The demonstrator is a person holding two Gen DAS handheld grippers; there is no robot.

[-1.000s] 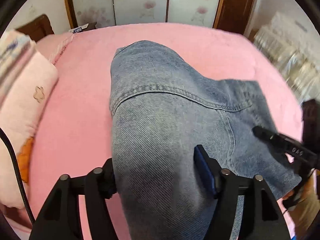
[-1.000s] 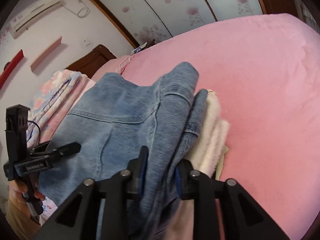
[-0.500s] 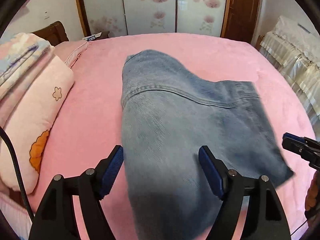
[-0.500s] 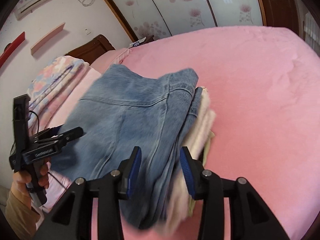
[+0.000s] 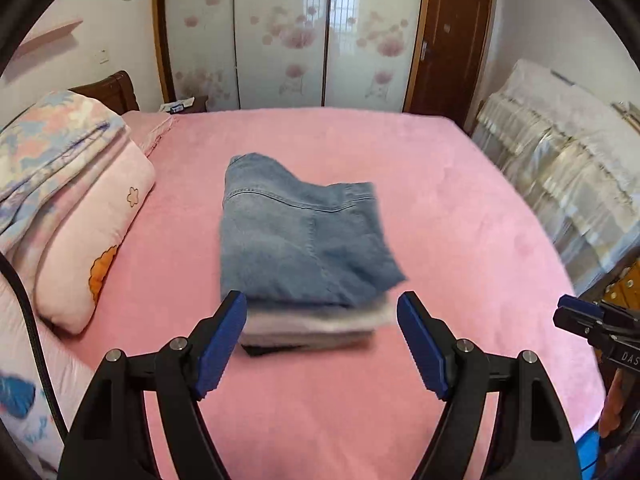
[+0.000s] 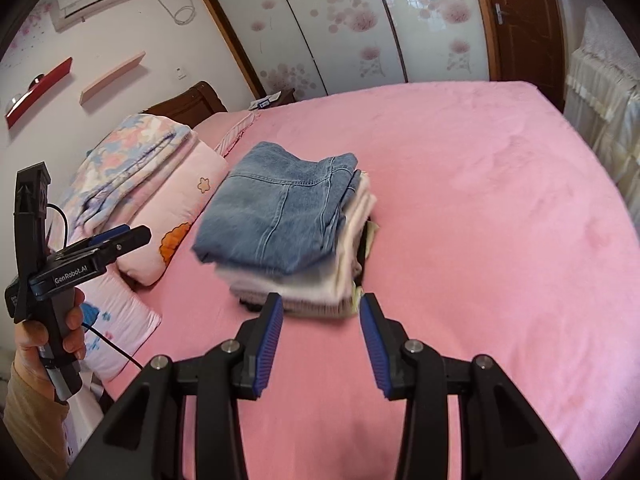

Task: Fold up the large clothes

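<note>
Folded blue jeans [image 5: 304, 236] lie on top of a stack of folded pale clothes [image 5: 316, 322] in the middle of the pink bed [image 5: 460, 240]. The jeans [image 6: 276, 212] and the pale stack [image 6: 320, 284] also show in the right wrist view. My left gripper [image 5: 322, 344] is open and empty, just short of the stack's near edge. My right gripper [image 6: 320, 340] is open and empty, close to the stack's near corner. The left gripper shows at the left of the right wrist view [image 6: 116, 240], the right gripper at the right edge of the left wrist view [image 5: 580, 316].
Pink pillows [image 5: 92, 248] and a folded floral quilt [image 5: 52, 152] lie along the bed's left side. A wardrobe with flowered doors [image 5: 288, 36] and a brown door [image 5: 448, 40] stand behind. Covered furniture [image 5: 568, 176] lines the right side.
Both grippers have let go of the jeans and pulled back from them. The jeans now lie flat on the stack.
</note>
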